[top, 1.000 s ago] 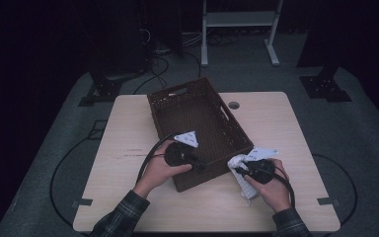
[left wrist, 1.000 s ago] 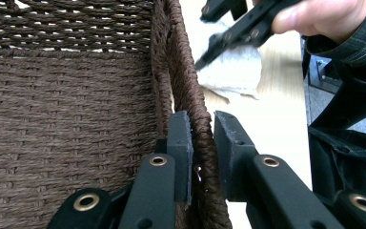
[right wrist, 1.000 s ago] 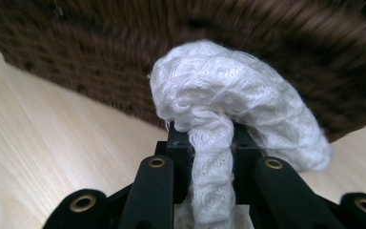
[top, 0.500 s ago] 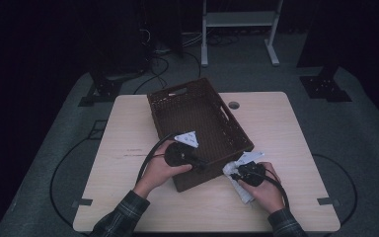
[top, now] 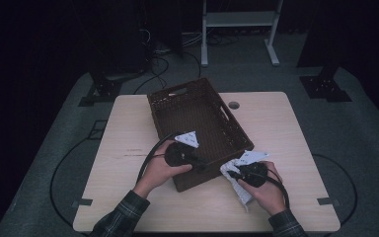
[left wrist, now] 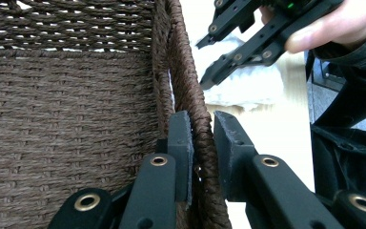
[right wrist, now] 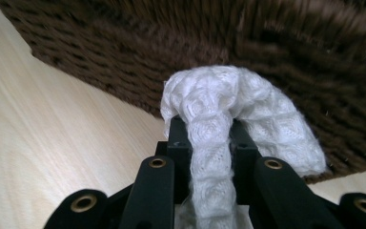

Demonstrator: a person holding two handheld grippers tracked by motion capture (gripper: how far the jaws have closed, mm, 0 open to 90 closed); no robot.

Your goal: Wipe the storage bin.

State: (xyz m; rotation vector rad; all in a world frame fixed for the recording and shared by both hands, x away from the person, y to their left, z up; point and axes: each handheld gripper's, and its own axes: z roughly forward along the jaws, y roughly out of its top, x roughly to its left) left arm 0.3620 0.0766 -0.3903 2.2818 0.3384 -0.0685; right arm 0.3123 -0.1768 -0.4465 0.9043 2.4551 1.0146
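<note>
Cloth [right wrist: 209,124] has moved closer to the basket [top: 197,123]: your right gripper [top: 237,174] clamps it shut; your left gripper [left wrist: 201,143] pinches the rim, so drop it in next.

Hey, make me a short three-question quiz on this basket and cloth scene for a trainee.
1. True or false: the left gripper has its jaws on either side of the basket rim.
2. What does the right gripper hold? A) a white cloth B) a cable C) nothing
3. Where is the cloth relative to the basket in the high view?

Key:
1. True.
2. A.
3. Outside it, on the table by the near right corner.
</note>
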